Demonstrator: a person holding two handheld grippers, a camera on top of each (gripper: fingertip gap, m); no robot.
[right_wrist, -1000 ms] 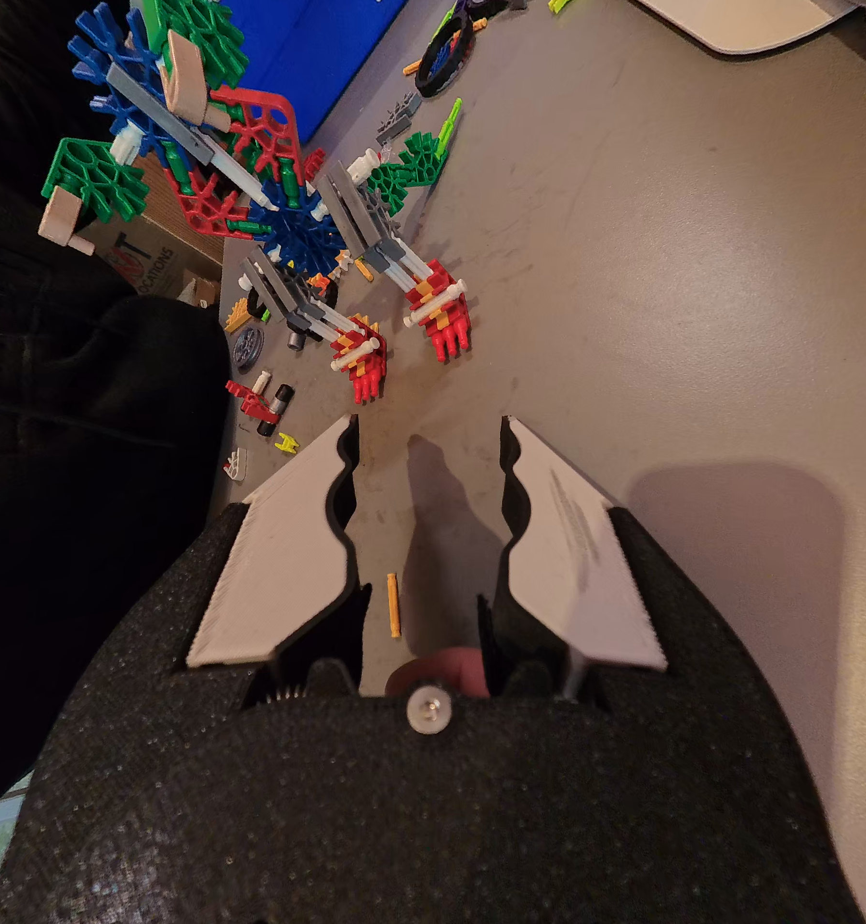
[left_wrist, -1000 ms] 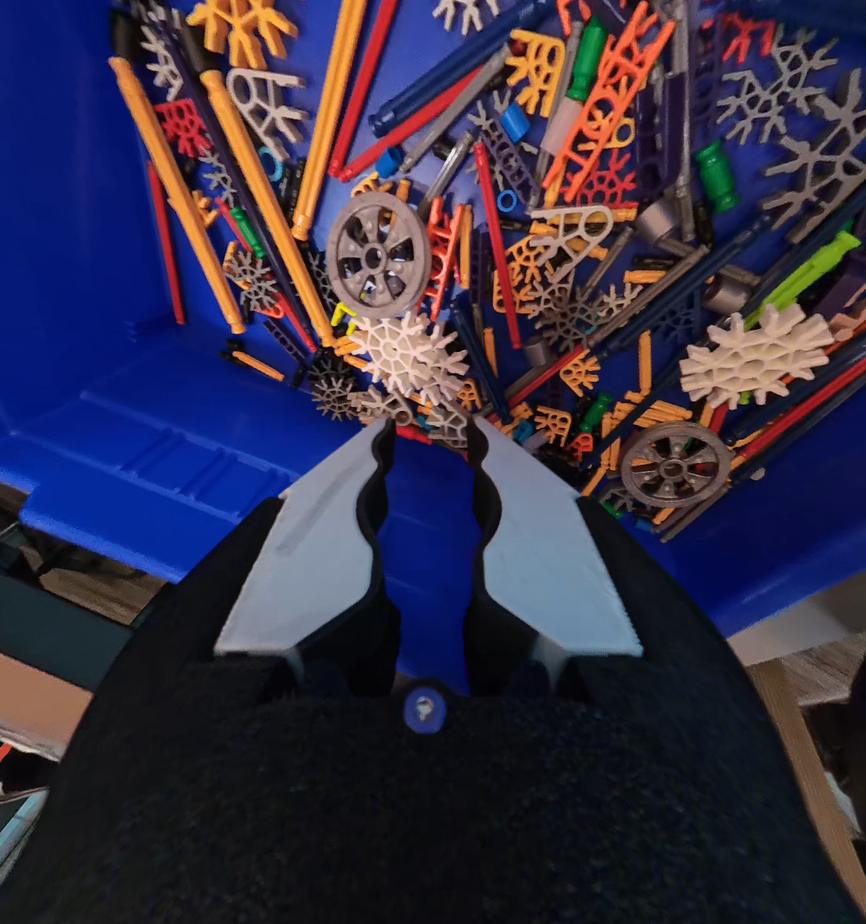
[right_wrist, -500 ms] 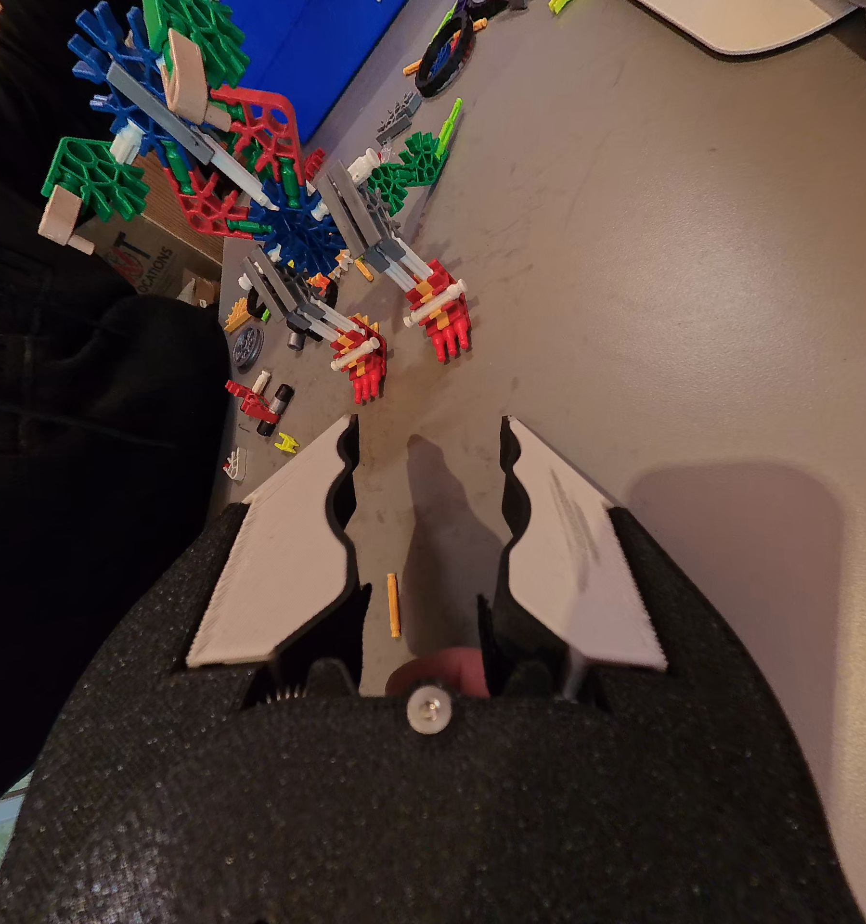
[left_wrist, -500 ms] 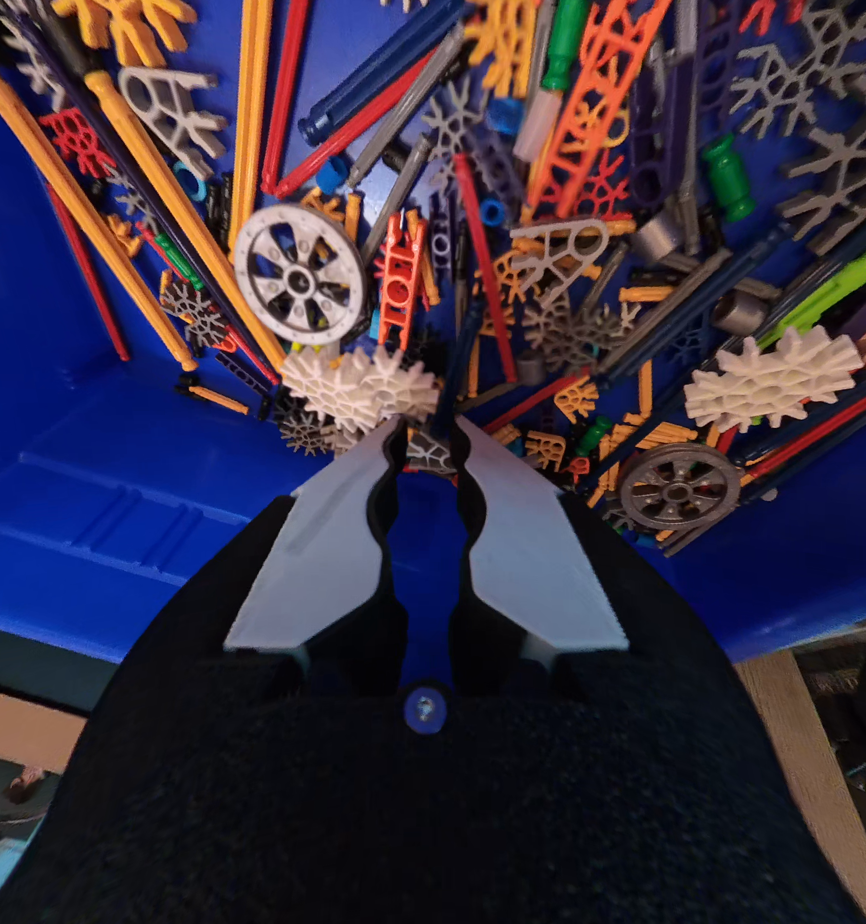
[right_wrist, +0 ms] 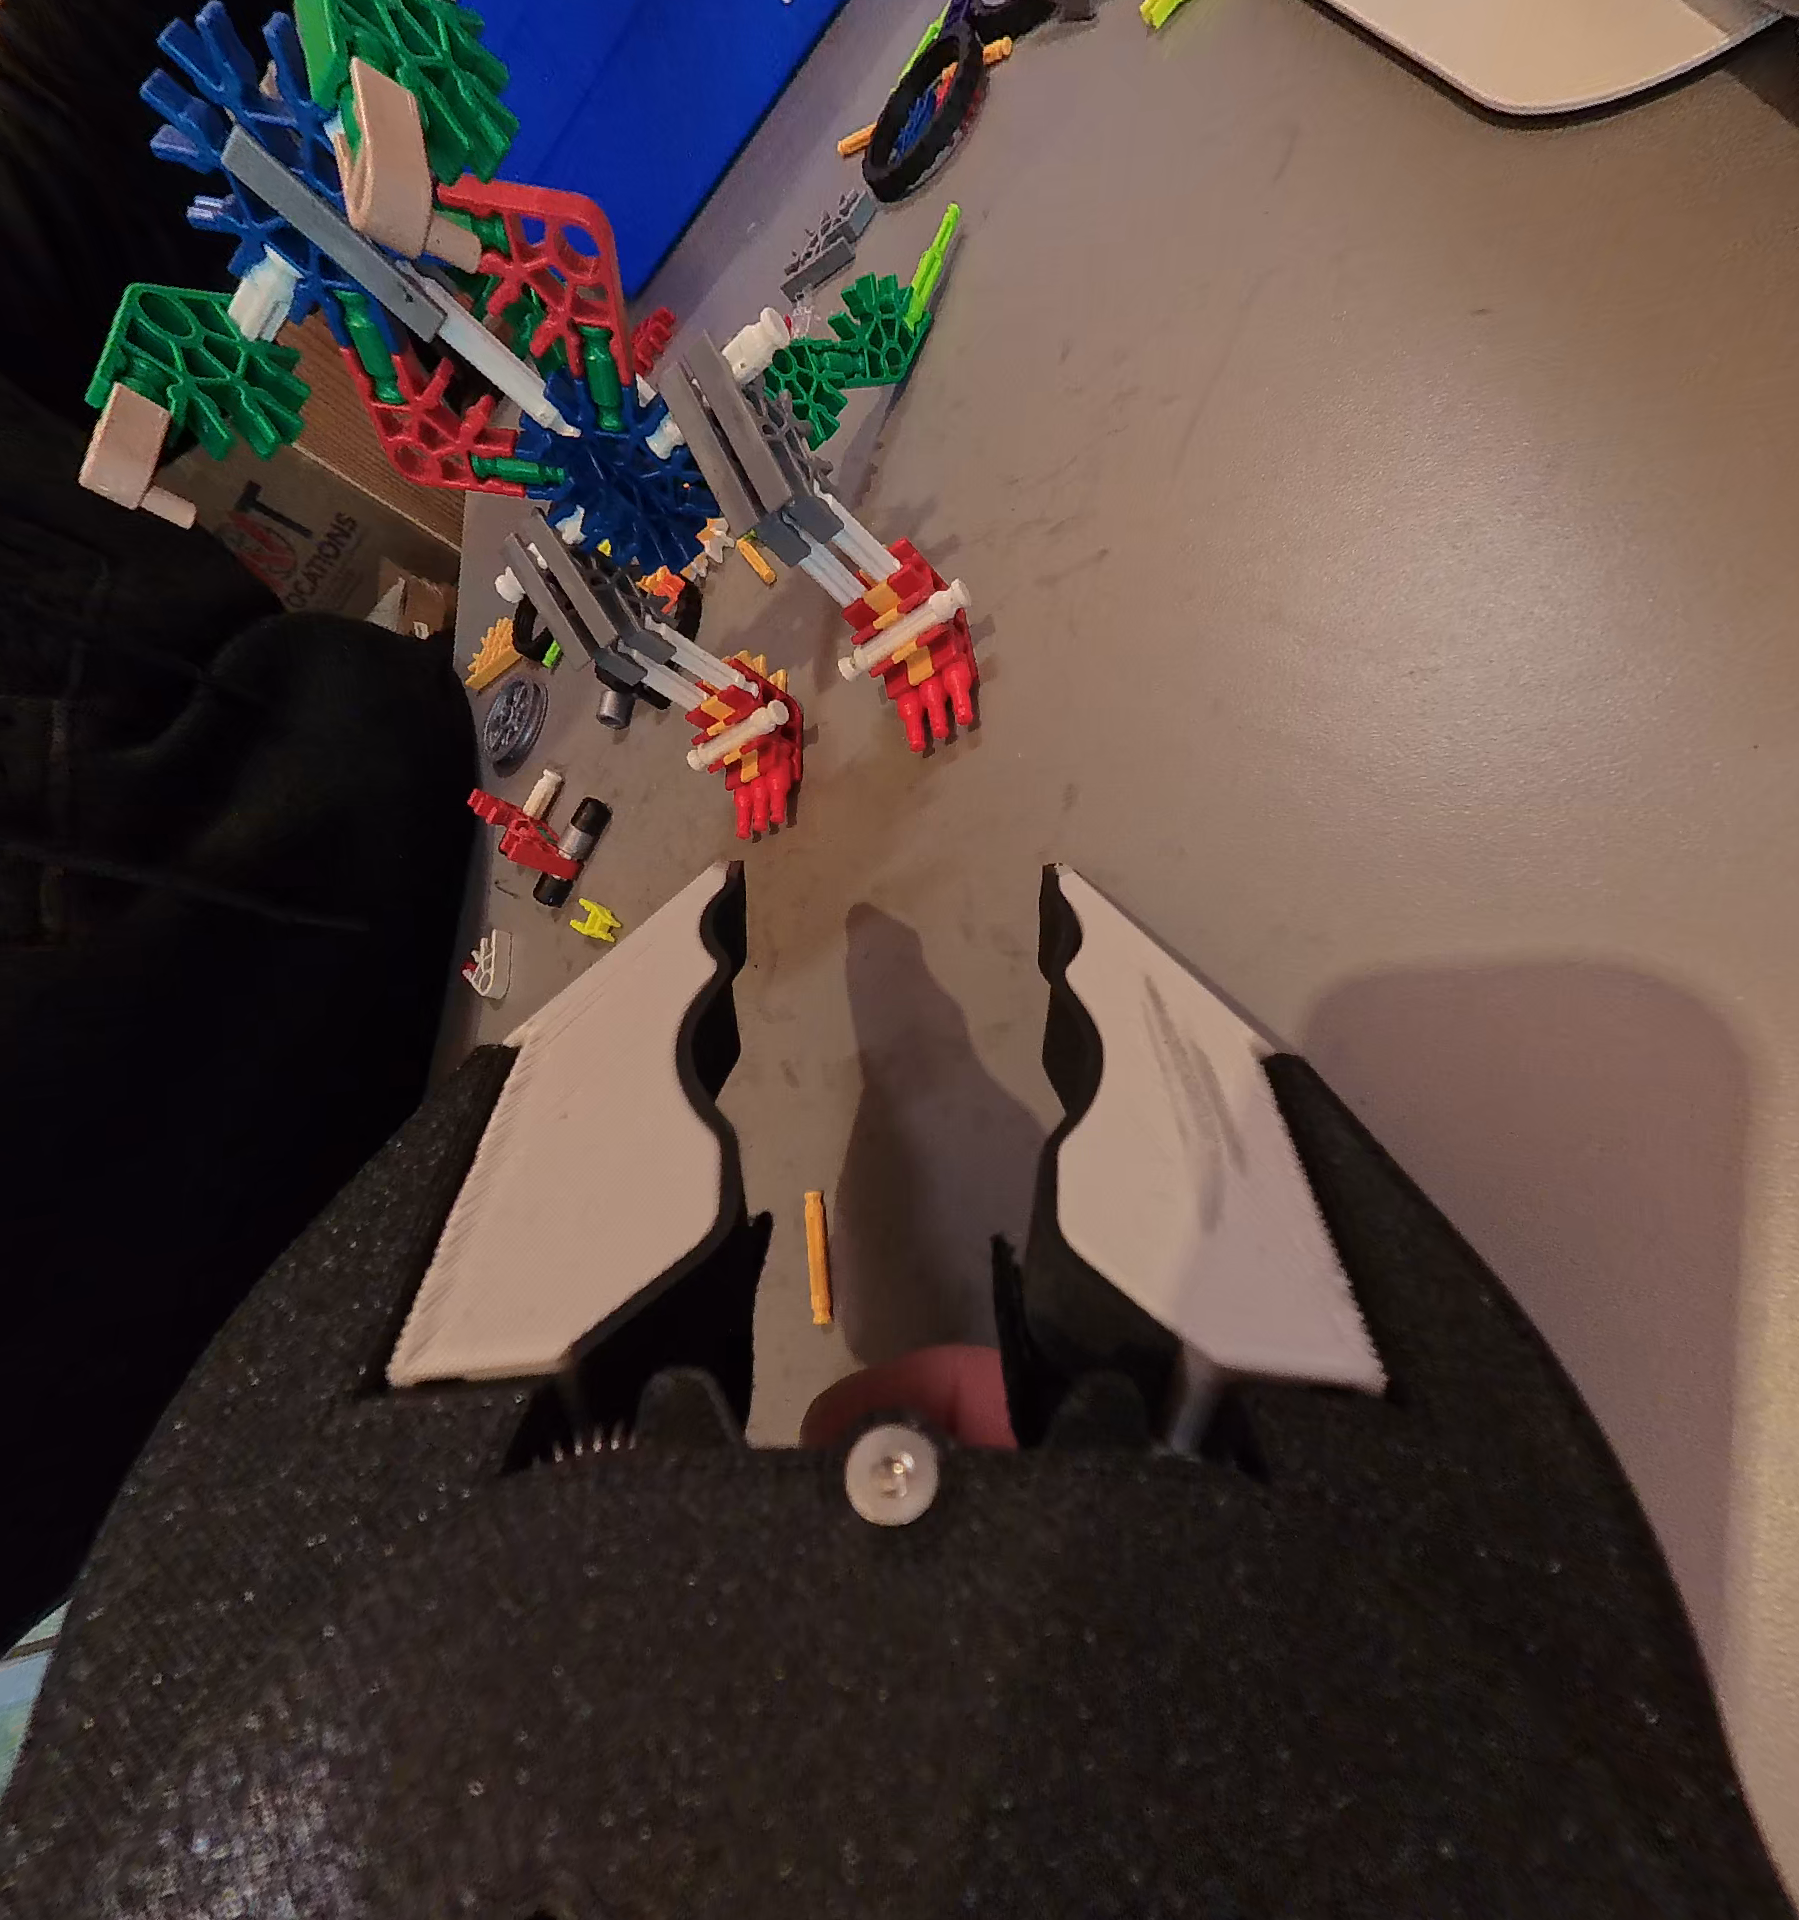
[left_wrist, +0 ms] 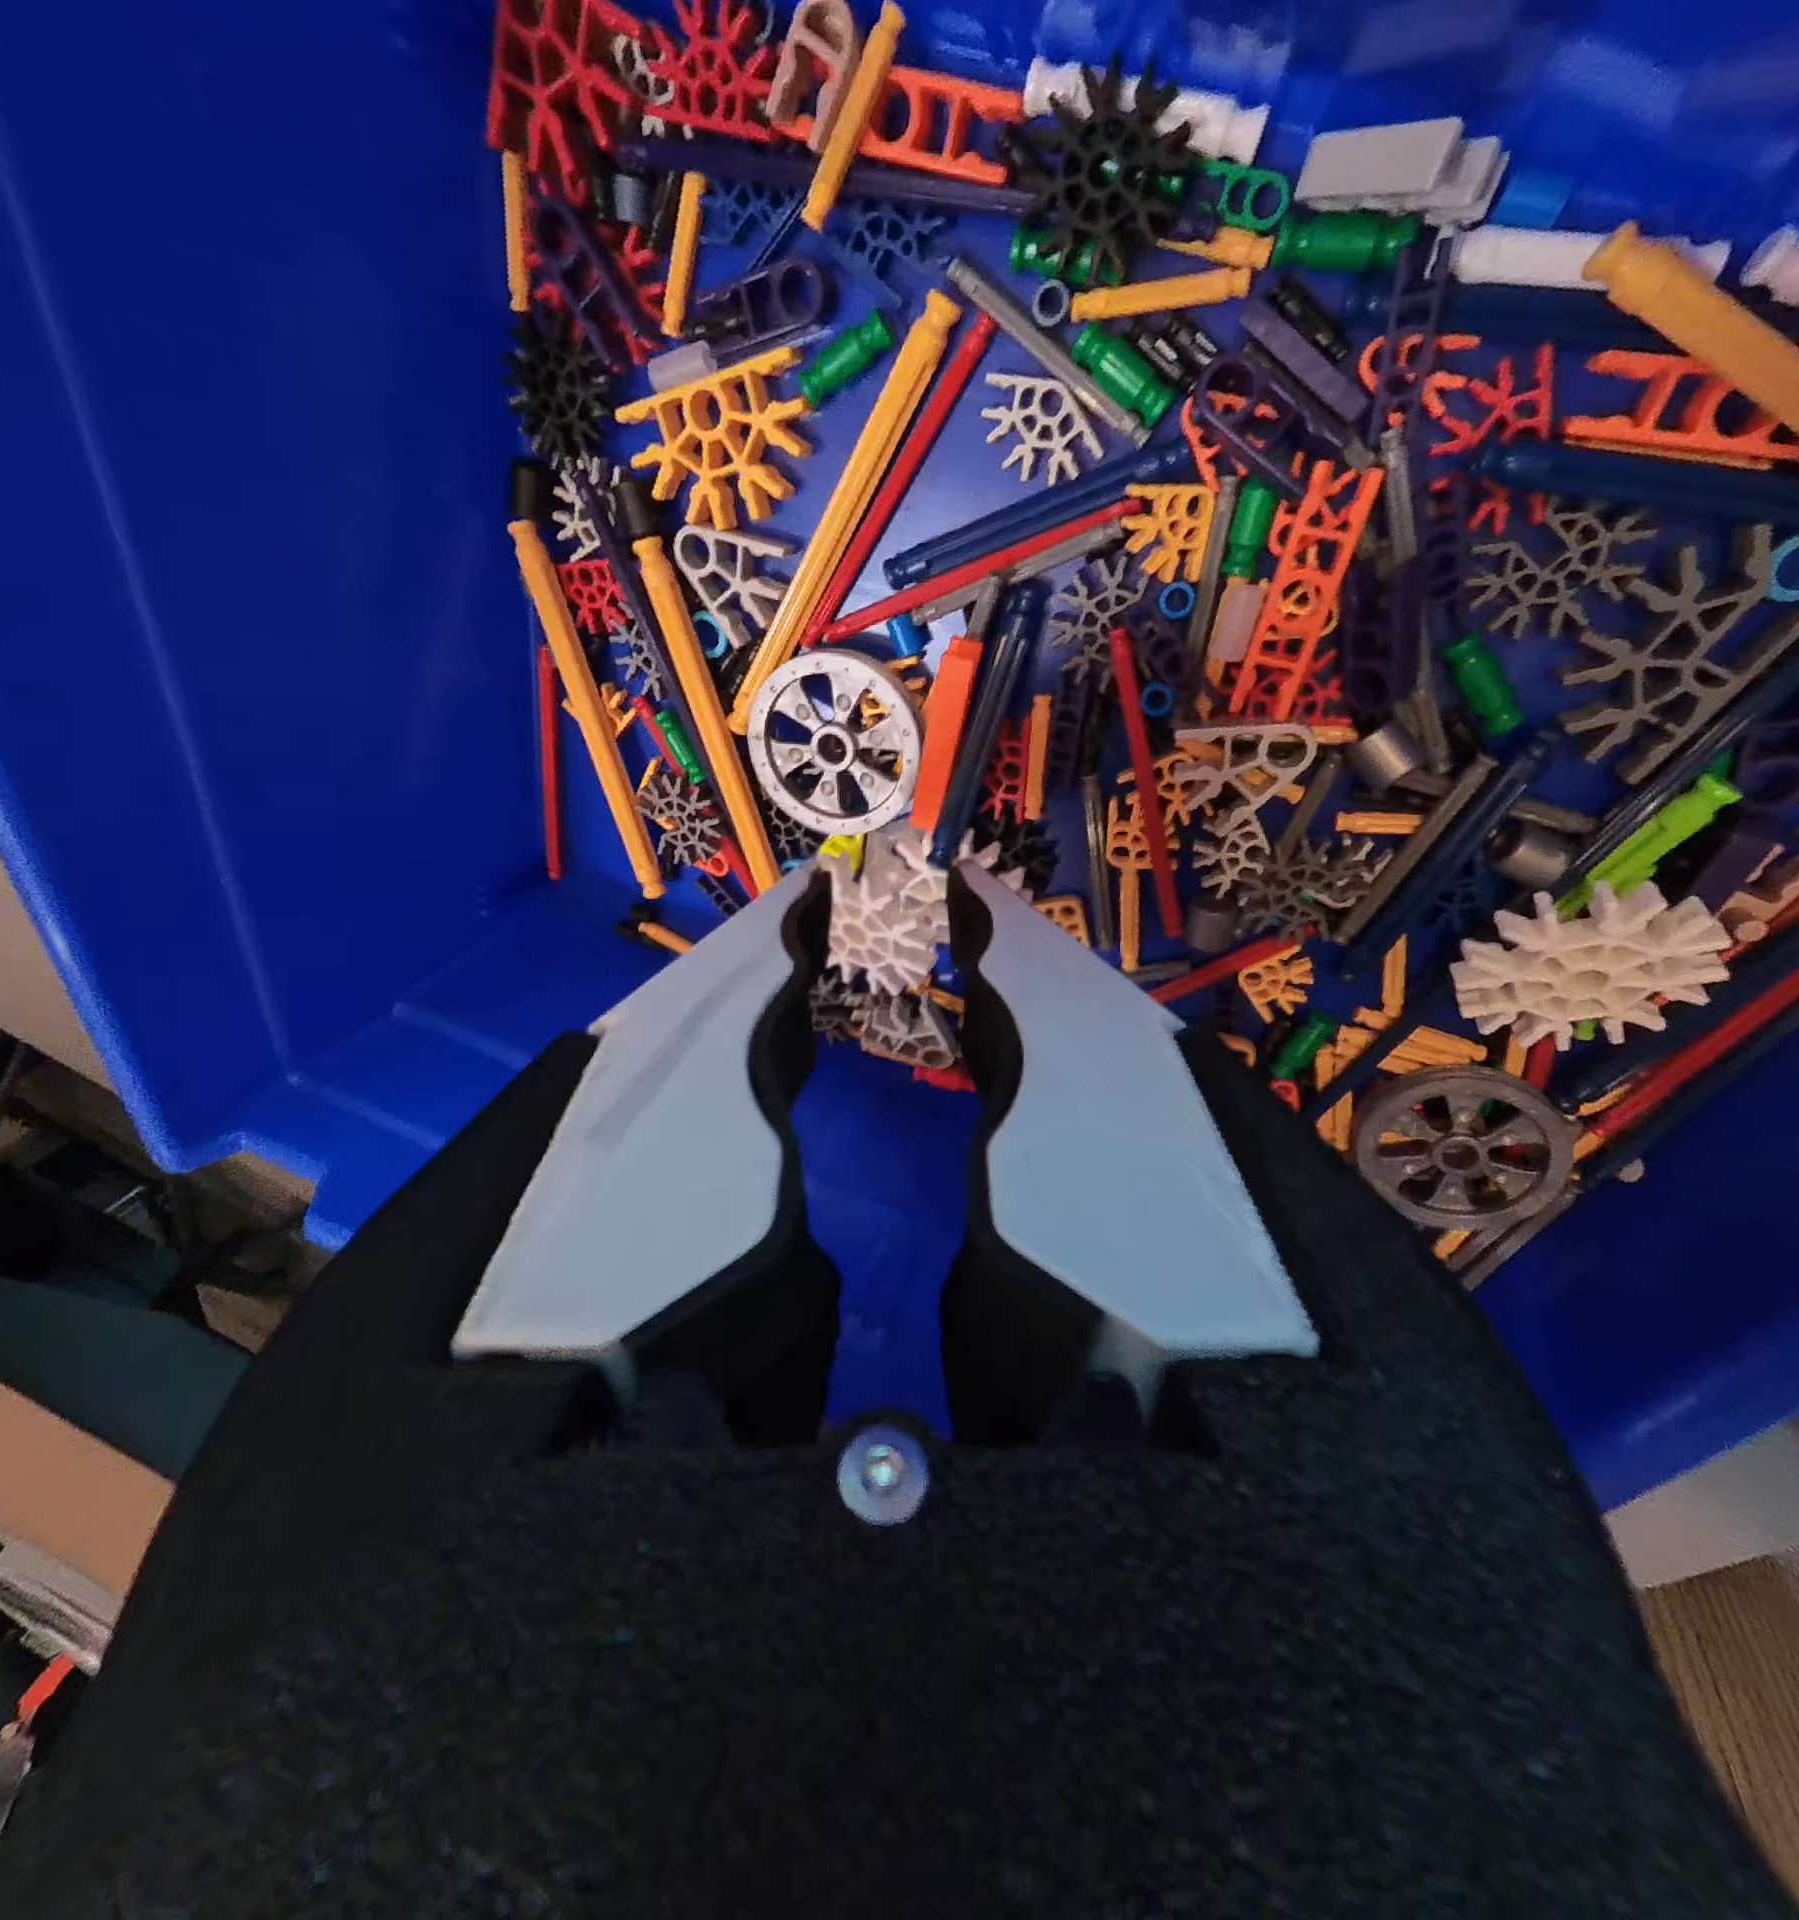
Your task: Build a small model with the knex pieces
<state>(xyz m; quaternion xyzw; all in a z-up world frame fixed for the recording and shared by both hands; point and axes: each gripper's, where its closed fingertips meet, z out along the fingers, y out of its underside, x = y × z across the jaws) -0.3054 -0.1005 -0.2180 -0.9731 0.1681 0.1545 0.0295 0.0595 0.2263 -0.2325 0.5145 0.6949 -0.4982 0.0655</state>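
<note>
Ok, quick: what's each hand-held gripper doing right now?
Left hand-held gripper: shut on white connector, over the bin.
Right hand-held gripper: open, empty, above the table.

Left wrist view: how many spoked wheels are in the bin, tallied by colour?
Silver spoked wheel: 1
Dark grey spoked wheel: 1
Total: 2, both loose in the blue bin. The left gripper grips a white snowflake connector, not a wheel.

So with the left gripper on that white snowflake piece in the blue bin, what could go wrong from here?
The left gripper pinches the white snowflake connector only near its fingertips, so it might slip out. A dark blue rod and grey connector sit against it and could snag or get dragged along in the blue bin.
</note>
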